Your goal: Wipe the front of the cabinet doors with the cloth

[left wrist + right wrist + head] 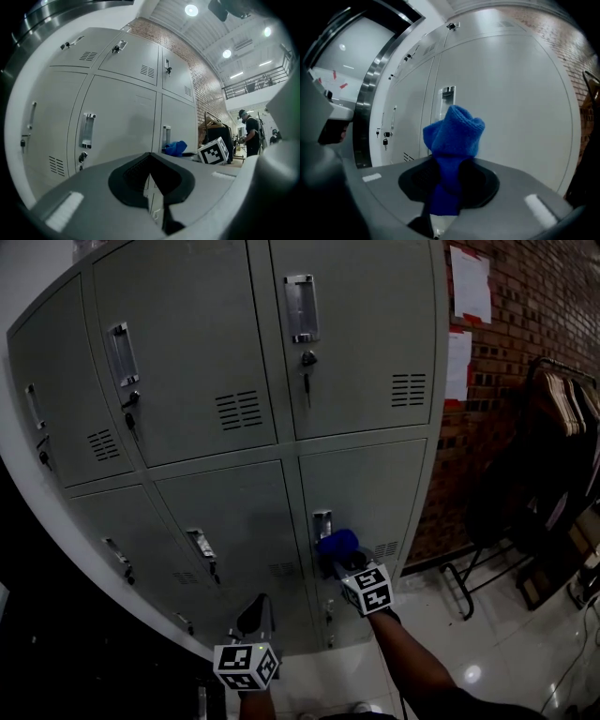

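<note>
The grey cabinet has two rows of doors, and the lower right door [375, 488] carries a recessed handle [322, 521]. My right gripper [343, 562] is shut on a blue cloth [337, 543] and holds it against that door, just below the handle. In the right gripper view the cloth [454, 136] bunches up out of the jaws of that gripper [447, 187], close to the door face [515, 108]. My left gripper [254, 615] hangs lower, in front of the lower middle door [234, 512]. It is shut and holds nothing [150, 174]. The left gripper view also shows the cloth [176, 147].
A brick wall [525, 352] with pinned papers [470, 282] stands right of the cabinet. A rack of dark clothes [553, 456] and a metal frame [469, 582] stand on the glossy floor [487, 643]. A person [251, 133] stands far off.
</note>
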Tool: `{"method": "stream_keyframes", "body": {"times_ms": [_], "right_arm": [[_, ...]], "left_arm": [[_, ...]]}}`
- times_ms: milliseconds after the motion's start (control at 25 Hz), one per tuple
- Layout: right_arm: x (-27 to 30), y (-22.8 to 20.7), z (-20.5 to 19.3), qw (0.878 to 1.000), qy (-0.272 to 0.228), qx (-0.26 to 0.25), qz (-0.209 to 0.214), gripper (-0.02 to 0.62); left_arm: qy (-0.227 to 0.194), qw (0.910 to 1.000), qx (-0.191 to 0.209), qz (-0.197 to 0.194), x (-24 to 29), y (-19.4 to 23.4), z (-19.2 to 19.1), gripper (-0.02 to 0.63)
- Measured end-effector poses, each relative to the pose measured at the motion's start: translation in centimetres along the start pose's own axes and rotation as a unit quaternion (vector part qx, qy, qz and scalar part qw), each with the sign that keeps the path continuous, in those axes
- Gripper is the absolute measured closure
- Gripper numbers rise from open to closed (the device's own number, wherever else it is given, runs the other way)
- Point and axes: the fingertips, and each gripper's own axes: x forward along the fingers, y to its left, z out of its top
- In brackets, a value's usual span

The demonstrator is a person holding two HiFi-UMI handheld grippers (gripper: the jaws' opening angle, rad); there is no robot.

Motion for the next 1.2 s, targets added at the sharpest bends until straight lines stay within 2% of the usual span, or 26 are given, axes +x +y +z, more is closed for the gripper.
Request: {"method": "stream_keyframes", "body": {"times_ms": [80,120,280,360,480,600,840,1200], "right_arm": [[-0.7,-0.7,0.1,1.0,-0.008,0.0,-0.005,0.483],[-1.3,-1.6,0.0,1.0,-0.01,-0.003,-0.022,0.483],[-4.8,-7.9,-2.0,0.991,0.0,0.011,-0.13,0.483],[-6.3,-11.0,-3.7,0.985,0.012,0.025,-0.17,0.483],[-7.8,-14.3,-6.1,0.977,0.03,0.028,-0.21,0.483],[-8.3,-16.4,-7.6,0.971,0.043,0.036,-0.232,0.482],[-7.2,-16.3,-8.5,0.974,0.037,0.074,-0.21,0.488],[-3.8,-10.0,-7.3,0.989,0.059,0.037,-0.13,0.479]], "left_arm": [[-0.003,1.0,-0.001,0.002,0.1,0.1,0.2,0.591],[-0.004,1.0,-0.002,0.001,0.2,0.0,0.2,0.592],[-0.005,0.9999,-0.003,-0.01,0.7,-0.9,0.2,0.592],[-0.005,0.9998,-0.003,-0.017,1.0,-1.6,0.2,0.591],[-0.002,0.9997,0.0,-0.025,1.3,-2.2,0.1,0.591],[0.0,0.9996,0.002,-0.028,1.3,-2.6,-0.1,0.591],[0.004,0.9999,0.009,-0.014,1.2,-1.7,-0.2,0.591],[0.004,0.9999,0.012,0.004,0.5,-0.2,-0.1,0.591]]}}
